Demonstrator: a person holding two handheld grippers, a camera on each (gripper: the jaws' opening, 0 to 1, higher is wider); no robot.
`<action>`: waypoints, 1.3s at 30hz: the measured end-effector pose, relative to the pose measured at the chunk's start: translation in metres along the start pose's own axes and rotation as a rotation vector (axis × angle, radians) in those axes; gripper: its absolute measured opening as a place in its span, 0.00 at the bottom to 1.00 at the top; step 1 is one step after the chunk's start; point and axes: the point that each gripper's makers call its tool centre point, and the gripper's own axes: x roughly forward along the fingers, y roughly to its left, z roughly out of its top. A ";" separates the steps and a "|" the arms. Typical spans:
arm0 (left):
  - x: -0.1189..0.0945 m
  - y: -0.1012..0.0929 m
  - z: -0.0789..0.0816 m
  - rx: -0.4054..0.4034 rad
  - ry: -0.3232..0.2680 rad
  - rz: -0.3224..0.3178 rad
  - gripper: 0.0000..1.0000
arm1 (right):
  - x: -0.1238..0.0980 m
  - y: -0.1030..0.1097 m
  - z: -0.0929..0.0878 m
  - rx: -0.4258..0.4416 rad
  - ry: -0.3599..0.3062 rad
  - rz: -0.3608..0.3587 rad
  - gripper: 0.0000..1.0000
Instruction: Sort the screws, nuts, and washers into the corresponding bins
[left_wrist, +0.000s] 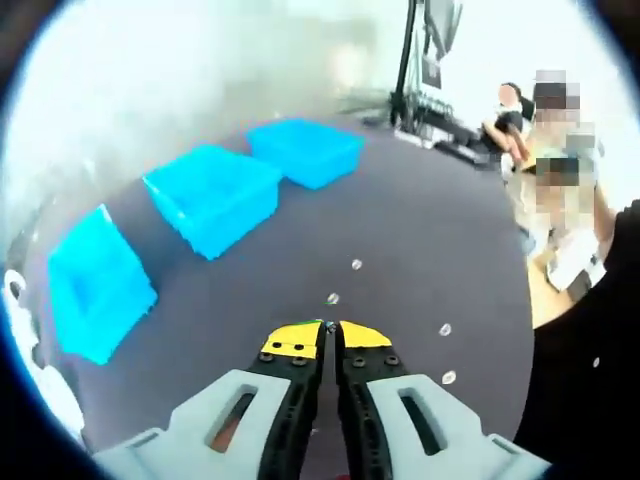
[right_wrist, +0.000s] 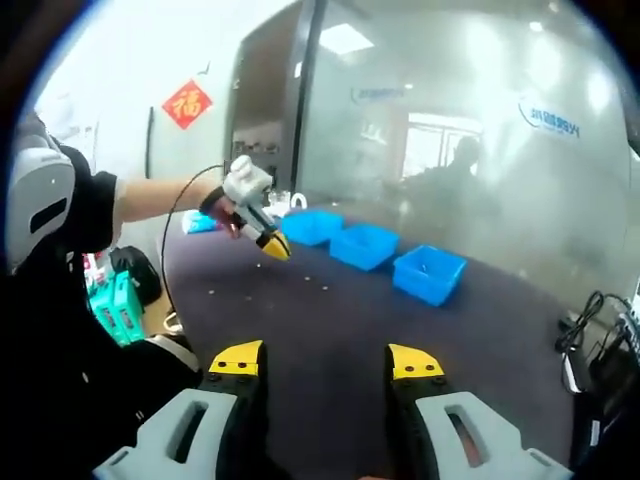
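Note:
Three blue bins (left_wrist: 100, 285) (left_wrist: 215, 195) (left_wrist: 305, 150) stand in a row on the dark table (left_wrist: 420, 230). Small metal parts lie loose ahead of my left gripper (left_wrist: 323, 326): one (left_wrist: 333, 298) just past the tips, another (left_wrist: 356, 264) farther on, two more (left_wrist: 445, 329) (left_wrist: 449, 377) to the right. Its jaws are shut; a tiny speck sits at the tips, too small to identify. My right gripper (right_wrist: 325, 360) hangs open and empty over the table. From there the left gripper (right_wrist: 275, 247) hovers before the bins (right_wrist: 312, 226) (right_wrist: 365, 245) (right_wrist: 430, 272), with parts (right_wrist: 323, 288) nearby.
A person sits beyond the table's right edge (left_wrist: 530, 300) in the left gripper view. A black stand (left_wrist: 405, 60) rises behind the bins. A glass wall (right_wrist: 450, 130) backs the table; green boxes (right_wrist: 115, 305) sit low at its left end.

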 end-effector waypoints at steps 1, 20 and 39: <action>-0.006 -0.003 0.006 0.009 -0.035 0.017 0.00 | 0.000 0.001 0.001 0.003 -0.006 -0.001 0.42; -0.097 0.004 0.036 0.005 -0.519 0.444 0.00 | -0.002 0.007 0.021 0.045 -0.101 -0.020 0.42; -0.137 0.068 0.053 0.049 -0.629 0.810 0.00 | 0.000 0.013 0.032 0.066 -0.179 -0.021 0.42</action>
